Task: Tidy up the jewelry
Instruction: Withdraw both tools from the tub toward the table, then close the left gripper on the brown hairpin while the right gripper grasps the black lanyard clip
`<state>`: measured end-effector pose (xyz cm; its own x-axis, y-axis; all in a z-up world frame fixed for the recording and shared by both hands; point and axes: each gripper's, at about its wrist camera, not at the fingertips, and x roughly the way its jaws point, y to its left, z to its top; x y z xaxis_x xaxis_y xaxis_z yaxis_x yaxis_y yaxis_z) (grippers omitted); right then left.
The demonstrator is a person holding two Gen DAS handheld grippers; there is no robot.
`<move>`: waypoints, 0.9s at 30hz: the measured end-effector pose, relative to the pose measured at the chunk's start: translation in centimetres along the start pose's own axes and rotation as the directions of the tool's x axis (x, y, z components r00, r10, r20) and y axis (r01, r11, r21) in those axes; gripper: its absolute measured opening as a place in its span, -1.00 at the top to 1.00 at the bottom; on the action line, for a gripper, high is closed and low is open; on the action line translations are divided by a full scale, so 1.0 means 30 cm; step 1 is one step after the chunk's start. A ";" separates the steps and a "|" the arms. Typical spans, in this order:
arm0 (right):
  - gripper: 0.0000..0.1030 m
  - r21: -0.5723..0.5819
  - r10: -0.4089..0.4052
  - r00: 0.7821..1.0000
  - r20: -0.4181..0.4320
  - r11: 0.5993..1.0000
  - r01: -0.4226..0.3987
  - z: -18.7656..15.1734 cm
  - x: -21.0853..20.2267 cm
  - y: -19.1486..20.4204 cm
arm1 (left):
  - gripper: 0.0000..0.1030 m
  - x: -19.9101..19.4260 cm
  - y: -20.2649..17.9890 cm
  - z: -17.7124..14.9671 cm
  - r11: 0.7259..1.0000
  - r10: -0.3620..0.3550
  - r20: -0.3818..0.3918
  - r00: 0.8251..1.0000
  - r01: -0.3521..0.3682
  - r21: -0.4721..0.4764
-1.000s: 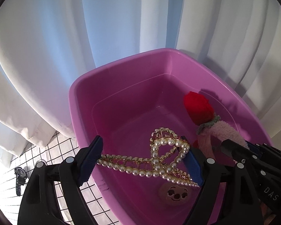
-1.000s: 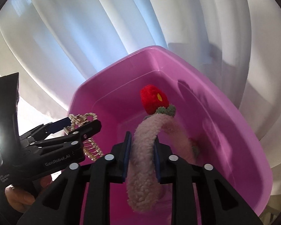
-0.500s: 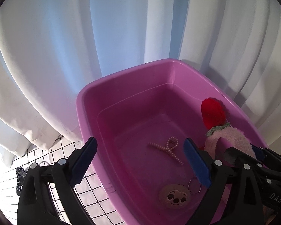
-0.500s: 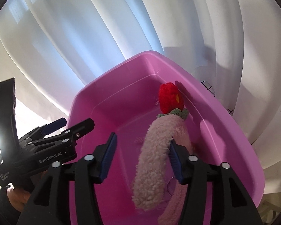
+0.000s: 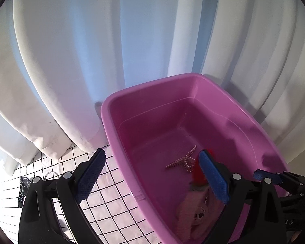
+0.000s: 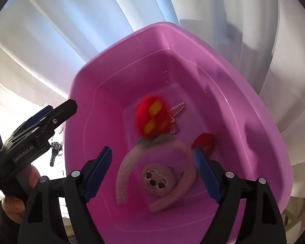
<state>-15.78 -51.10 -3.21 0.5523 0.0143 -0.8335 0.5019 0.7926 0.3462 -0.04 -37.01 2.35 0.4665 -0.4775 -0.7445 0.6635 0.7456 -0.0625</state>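
A pink plastic tub (image 5: 109, 122) holds the jewelry. A pearl hair clip (image 5: 183, 160) lies on its floor, also visible from the right wrist (image 6: 175, 111). My left gripper (image 5: 152, 154) hangs open over the tub's near-left rim with nothing between its fingers. My right gripper (image 6: 152, 151) is above the tub and its jaws are opening. A fluffy pink headband (image 6: 124, 181) with red strawberry pompoms (image 6: 152, 120) lies loose and blurred below them, clear of the pads. A round sloth-face charm (image 6: 158, 180) rests inside the headband's arc.
White curtains (image 5: 81, 61) hang close behind the tub. A white grid-patterned surface (image 5: 111, 199) lies left of it, with a black wristwatch (image 5: 22, 187) near its far left. The left gripper (image 6: 50, 120) and a hand (image 6: 16, 201) show in the right wrist view.
The left gripper let go of the pearl clip, which dropped to the tub floor, and drew back upward. The right gripper opened and the headband fell into the tub.
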 end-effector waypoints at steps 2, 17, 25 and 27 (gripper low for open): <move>-0.54 0.006 0.008 1.000 0.028 1.000 -0.008 -0.003 -0.017 0.005 | -0.77 -0.015 0.015 -0.006 1.000 0.003 0.005 1.000 -0.003 -0.006; -0.54 -0.031 0.060 0.985 0.160 0.998 -0.056 -0.107 -0.068 0.166 | -0.77 -0.186 0.224 -0.161 0.992 0.030 0.013 0.999 -0.028 -0.124; -0.54 -0.101 0.097 0.979 0.178 0.992 -0.080 -0.162 -0.066 0.336 | -0.77 -0.302 0.424 -0.301 0.978 0.077 -0.009 0.997 -0.077 -0.195; -0.54 -0.129 0.115 0.976 0.186 0.987 -0.092 -0.175 -0.077 0.390 | -0.77 -0.338 0.489 -0.338 0.971 0.090 -0.014 0.996 -0.091 -0.223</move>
<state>-14.68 -38.65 0.51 0.7202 -0.0082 -0.6937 0.3591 0.8600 0.3627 -0.98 -16.52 2.23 0.5160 -0.4019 -0.7564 0.4712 0.8707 -0.1412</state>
